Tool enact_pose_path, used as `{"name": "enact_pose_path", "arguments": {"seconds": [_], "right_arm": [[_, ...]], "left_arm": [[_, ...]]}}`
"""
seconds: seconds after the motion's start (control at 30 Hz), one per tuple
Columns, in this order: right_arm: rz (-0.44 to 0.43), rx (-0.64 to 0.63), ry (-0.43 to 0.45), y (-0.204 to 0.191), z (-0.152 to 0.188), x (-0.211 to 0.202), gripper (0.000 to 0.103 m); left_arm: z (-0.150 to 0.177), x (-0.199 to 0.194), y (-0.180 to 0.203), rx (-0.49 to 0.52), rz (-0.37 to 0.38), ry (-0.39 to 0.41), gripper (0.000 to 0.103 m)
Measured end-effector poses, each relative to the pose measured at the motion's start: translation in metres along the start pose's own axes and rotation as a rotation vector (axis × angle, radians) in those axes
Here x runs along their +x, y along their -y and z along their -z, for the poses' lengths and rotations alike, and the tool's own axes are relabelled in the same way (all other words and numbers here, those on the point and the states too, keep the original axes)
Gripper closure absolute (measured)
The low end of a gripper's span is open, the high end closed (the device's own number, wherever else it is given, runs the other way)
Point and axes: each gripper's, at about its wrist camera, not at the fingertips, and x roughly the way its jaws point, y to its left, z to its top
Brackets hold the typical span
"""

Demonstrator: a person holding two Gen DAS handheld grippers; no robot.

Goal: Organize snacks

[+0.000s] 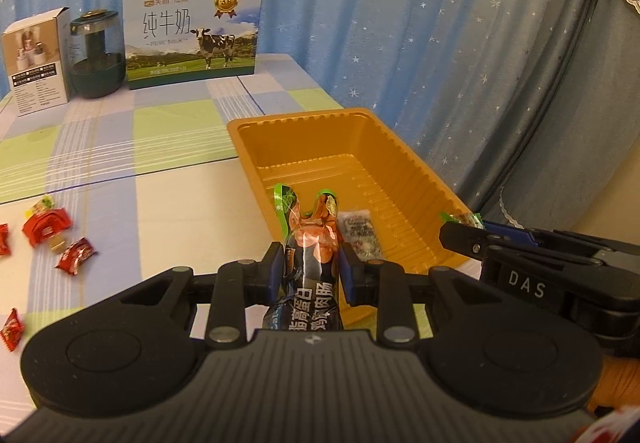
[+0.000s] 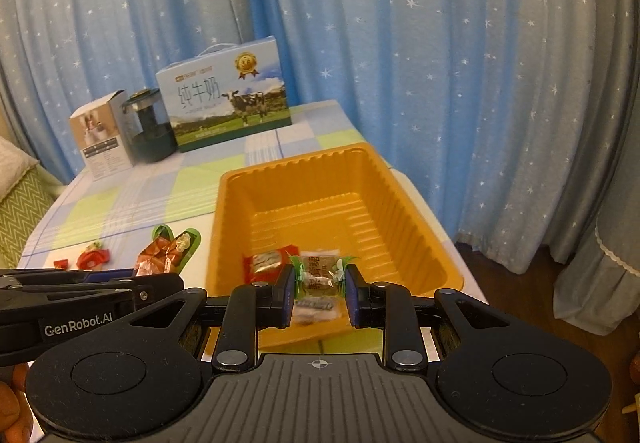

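Observation:
My left gripper (image 1: 312, 267) is shut on a dark sausage packet (image 1: 314, 259) with a green-edged top, held at the near left rim of the orange tray (image 1: 404, 163). A small speckled packet (image 1: 360, 233) lies inside the tray. My right gripper (image 2: 320, 289) is shut on a green-and-brown wrapped candy (image 2: 320, 273), held over the tray's (image 2: 404, 203) near end. A red packet (image 2: 266, 263) lies on the tray floor. The left gripper (image 2: 160, 279) with the sausage packet (image 2: 168, 249) shows at the left of the right wrist view.
Several red candies (image 1: 76, 255) lie on the checked tablecloth (image 1: 160, 171) at the left. A milk carton box (image 1: 192, 35), a dark jar (image 1: 96, 55) and a white box (image 1: 36, 63) stand at the back. Blue star curtains hang behind.

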Motion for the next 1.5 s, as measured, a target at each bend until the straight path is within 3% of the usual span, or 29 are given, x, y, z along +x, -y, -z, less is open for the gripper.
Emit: {"name": "enact_pose_path", "arguments": {"seconds": [0.43, 1.03, 1.5], "right_arm": [[-0.011, 0.003, -0.019, 0.018, -0.025, 0.039, 0.077], [-0.014, 0.037, -0.042, 0.035, -0.030, 0.062, 0.077], [-0.021, 0.041, -0.057, 0.033, -0.027, 0.063, 0.077]], "left_arm": [[-0.024, 0.042, 0.005, -0.052, -0.001, 0.015, 0.077], [-0.023, 0.082, 0.012, -0.060, 0.002, 0.000, 0.076], [-0.013, 0.049, -0.014, -0.115, -0.041, 0.045, 0.074]]}}
